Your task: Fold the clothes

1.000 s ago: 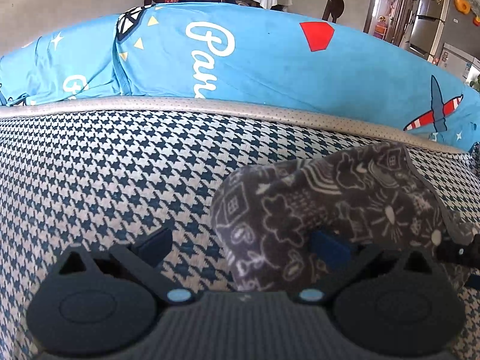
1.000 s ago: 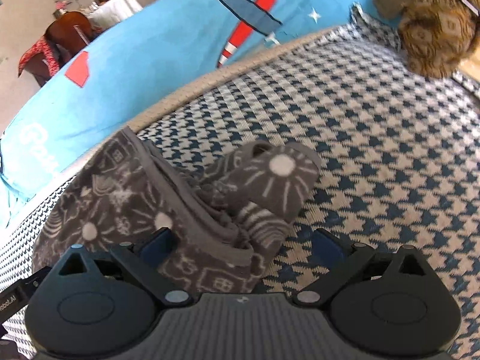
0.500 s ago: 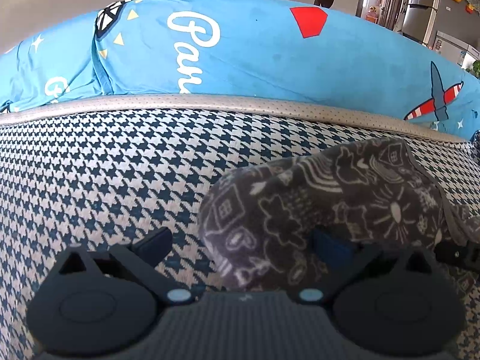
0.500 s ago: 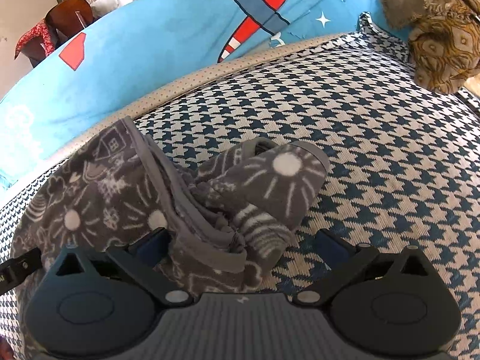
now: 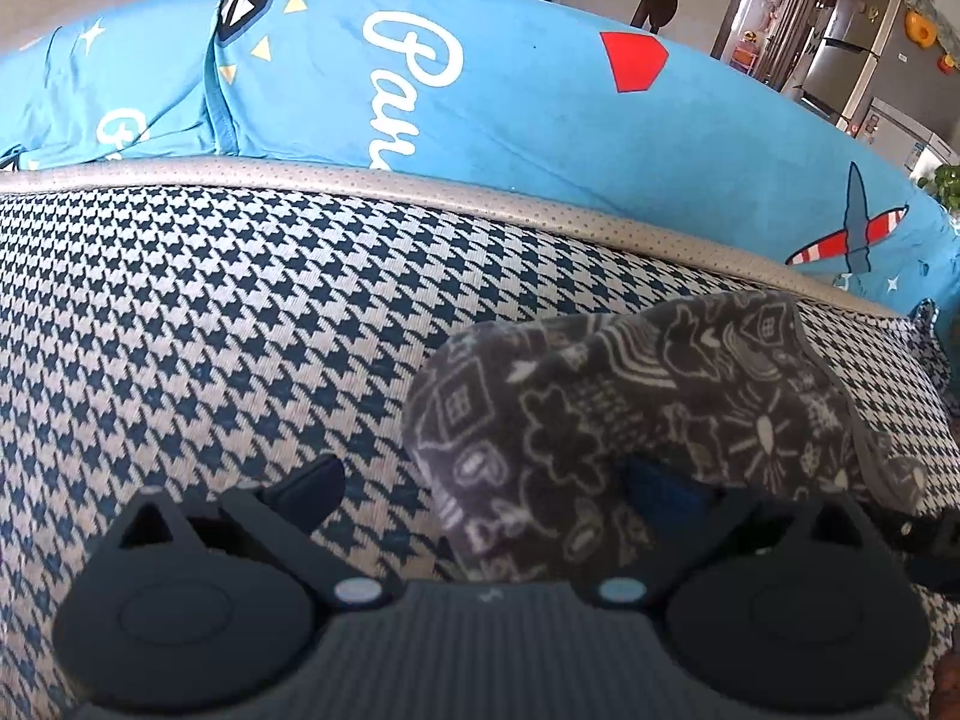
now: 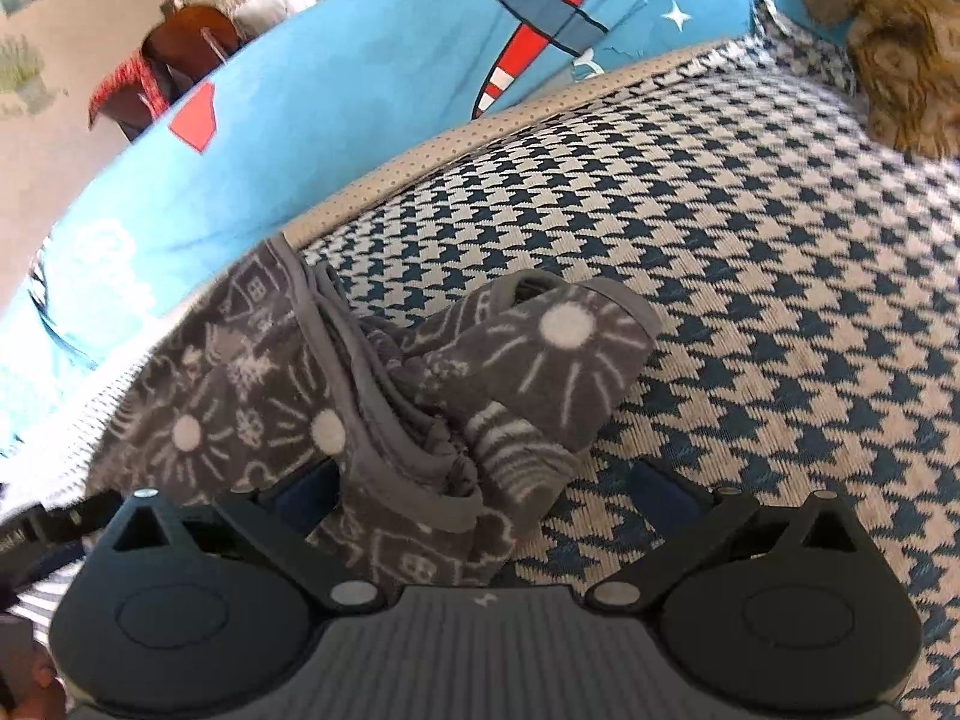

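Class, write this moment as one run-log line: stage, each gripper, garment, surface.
stage: mid-fold | left gripper: open, at garment's end | right gripper: open, over bunched edge | grey patterned garment: crumpled | surface: houndstooth cushion

A blue-and-cream houndstooth cushion [image 5: 210, 312] fills the foreground, backed by a bright blue printed cover [image 5: 510, 96]. Behind stand a dark wooden chair [image 6: 180, 54], a steel refrigerator [image 5: 840, 72] and pale walls in daylight.

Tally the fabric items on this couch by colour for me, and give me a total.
Grey patterned garment: 1
Blue printed covers: 1
Brown patterned cloth: 1
Houndstooth seat cover: 1
Total: 4
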Tool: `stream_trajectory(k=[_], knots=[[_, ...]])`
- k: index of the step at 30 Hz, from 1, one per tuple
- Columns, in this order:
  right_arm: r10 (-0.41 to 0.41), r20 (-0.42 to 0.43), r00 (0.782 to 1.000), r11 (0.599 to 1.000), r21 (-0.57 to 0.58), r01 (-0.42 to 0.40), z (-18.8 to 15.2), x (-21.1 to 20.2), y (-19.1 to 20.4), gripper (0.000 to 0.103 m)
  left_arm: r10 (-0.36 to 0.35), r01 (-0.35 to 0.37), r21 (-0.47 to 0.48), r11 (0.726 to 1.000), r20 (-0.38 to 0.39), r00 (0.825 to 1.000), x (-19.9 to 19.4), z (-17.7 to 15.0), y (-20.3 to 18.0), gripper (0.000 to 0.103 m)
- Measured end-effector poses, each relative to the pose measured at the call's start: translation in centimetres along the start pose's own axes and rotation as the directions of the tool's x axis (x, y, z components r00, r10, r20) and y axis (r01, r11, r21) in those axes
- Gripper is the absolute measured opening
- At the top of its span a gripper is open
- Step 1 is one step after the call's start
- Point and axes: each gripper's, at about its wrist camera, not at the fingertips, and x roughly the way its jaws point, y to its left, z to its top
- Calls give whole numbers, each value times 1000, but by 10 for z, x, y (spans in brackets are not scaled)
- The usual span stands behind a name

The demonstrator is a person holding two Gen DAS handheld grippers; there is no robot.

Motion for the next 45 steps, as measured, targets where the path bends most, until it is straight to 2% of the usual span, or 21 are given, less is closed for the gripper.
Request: stream_trajectory(k=[5, 10, 17, 23, 26, 32, 37, 43, 45], knots=[[87, 1, 996, 993, 84, -87, -2, -7, -19, 103, -45, 45, 14, 999, -14, 999, -9, -8, 2, 103], [97, -2, 995, 992, 81, -97, -6, -9, -22, 103, -105, 106, 28, 994, -42, 994, -10, -12, 3, 103], [113, -15, 993, 992, 62, -112, -7, -2, -17, 103, -212, 212, -16, 977, -112, 971, 2, -16, 7, 103], [168, -28, 985, 984, 65, -166, -8, 5, -13, 103, -249, 244, -57, 968, -127, 960, 12, -19, 10, 103], [164, -20, 986, 986, 42, -163, -8, 10, -6, 103, -268, 258, -84, 962, -136, 954, 18, -20, 13, 103], [204, -11, 979, 978, 37, -203, -10, 15, 0, 91, -296, 279, -124, 952, -144, 944, 26, -19, 15, 103], [242, 2, 970, 970, 41, -242, -9, 24, 5, 91, -302, 284, -132, 950, -145, 942, 32, -19, 12, 103], [272, 14, 962, 962, -11, -272, -12, 33, 13, 92, -311, 289, -149, 946, -153, 938, 39, -19, 11, 103], [288, 21, 957, 957, -15, -288, -12, 34, 13, 99, -314, 292, -151, 944, -153, 937, 40, -19, 12, 103]])
